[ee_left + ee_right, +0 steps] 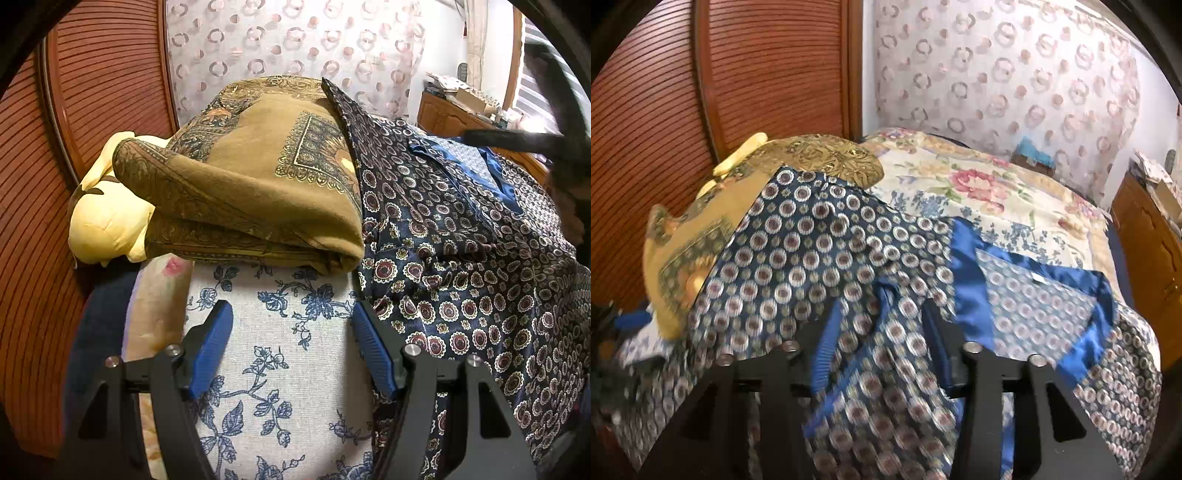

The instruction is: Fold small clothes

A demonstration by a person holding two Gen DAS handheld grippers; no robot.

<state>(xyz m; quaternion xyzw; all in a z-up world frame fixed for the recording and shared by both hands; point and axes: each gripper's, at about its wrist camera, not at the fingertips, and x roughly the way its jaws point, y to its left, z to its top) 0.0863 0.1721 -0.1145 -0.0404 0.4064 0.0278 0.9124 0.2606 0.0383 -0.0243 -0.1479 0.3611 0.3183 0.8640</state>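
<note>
Satin shirt [827, 258], navy medallion print: light, floppy, slick, so I'd pinch its blue-lined collar [967, 258] or a hem seam, not loose mid-panel. It's spread on the bed, one edge draped over the folded brown blanket [240, 192]. My right gripper [882, 332] is partly open over the cloth, not clamped. My left gripper [291, 332] is open and empty, just below that blanket.

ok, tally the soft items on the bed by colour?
Navy patterned garment: 1
Brown patterned blanket: 1
Yellow plush toy: 1
Total: 3
</note>
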